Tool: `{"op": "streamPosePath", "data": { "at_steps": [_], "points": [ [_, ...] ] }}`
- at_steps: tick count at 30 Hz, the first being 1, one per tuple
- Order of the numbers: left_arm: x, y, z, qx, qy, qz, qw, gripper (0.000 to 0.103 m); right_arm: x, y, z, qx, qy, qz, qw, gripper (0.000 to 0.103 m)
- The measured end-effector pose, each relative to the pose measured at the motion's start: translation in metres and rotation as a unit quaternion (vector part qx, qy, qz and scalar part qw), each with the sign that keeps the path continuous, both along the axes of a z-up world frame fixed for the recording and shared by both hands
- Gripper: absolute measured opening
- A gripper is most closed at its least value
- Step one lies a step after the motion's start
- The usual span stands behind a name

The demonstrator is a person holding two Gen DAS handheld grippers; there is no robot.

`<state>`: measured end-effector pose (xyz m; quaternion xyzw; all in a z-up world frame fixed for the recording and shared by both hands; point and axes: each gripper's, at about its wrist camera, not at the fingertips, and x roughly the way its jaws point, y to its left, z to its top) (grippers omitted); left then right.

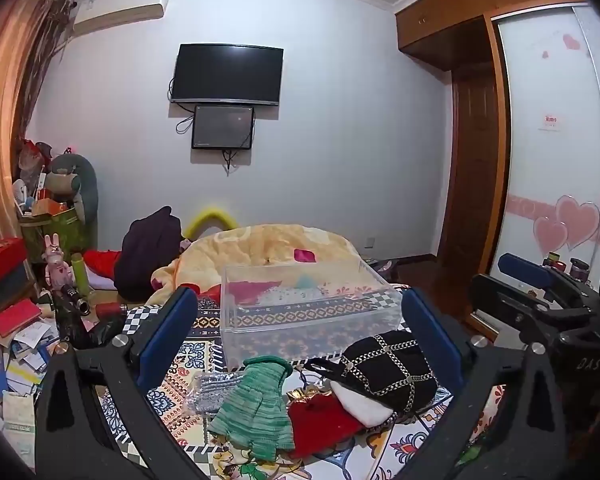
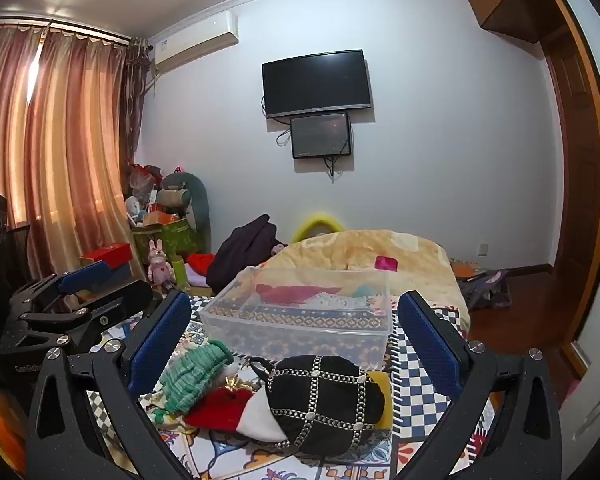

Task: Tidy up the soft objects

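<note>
A pile of soft things lies on the patterned bed cover: a green knit glove point(image 1: 256, 404) point(image 2: 192, 376), a red and white Santa hat point(image 1: 332, 420) point(image 2: 236, 412), a black hat with chain trim point(image 1: 392, 368) point(image 2: 324, 396) and a grey knit piece point(image 1: 212, 392). Behind them stands a clear plastic bin point(image 1: 308, 308) point(image 2: 300, 316), seemingly empty. My left gripper point(image 1: 300, 336) is open and empty, above the pile. My right gripper point(image 2: 296, 340) is open and empty, over the black hat.
A yellow blanket point(image 1: 268, 248) is bunched at the far end of the bed, with a dark garment point(image 1: 148, 248) beside it. Books, boxes and toys clutter the left side point(image 1: 20, 320). A wardrobe point(image 1: 552, 140) stands to the right.
</note>
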<state>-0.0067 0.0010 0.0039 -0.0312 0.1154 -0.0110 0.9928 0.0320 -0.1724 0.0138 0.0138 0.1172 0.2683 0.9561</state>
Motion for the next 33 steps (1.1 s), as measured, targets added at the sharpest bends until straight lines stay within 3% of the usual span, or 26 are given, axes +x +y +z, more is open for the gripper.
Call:
{"op": "streamPosePath", "data": {
  "at_steps": [33],
  "points": [
    [-0.0018,0.0026,0.0013,-0.004,0.0,0.001,1.0,0.103,-0.0034,-0.0021,-0.0001,0.011,-0.004,-0.001,1.0,0.103]
  ]
}}
